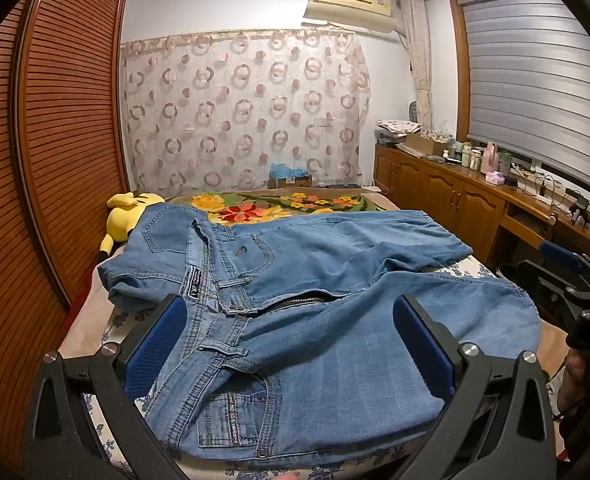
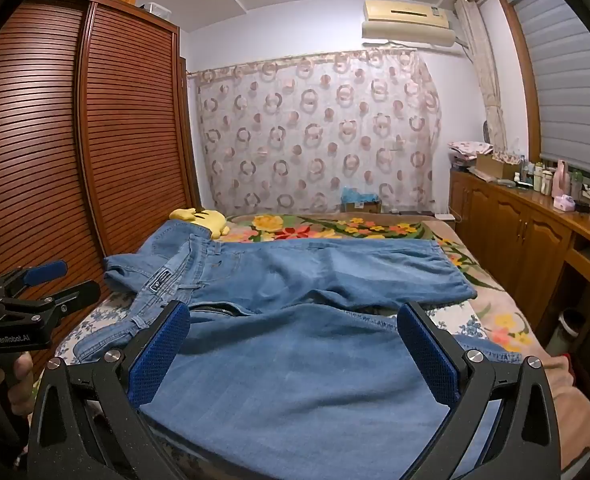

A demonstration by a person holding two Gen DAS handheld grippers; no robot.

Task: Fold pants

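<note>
Blue jeans lie spread flat across the bed, waistband toward the wooden wardrobe, legs running toward the counter side. Left gripper hovers over the waistband and fly, fingers spread wide, holding nothing. Right gripper hovers over the near leg, fingers likewise wide apart and empty.

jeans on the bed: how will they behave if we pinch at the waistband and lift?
The jeans look floppy: the legs lie creased and rumpled on the bed, so anything unsupported would probably hang and trail. The waistband, with doubled seams and belt loops, is likely thicker and a firmer pinch. The woven denim looks unlikely to slip from the textured blue pads.
</note>
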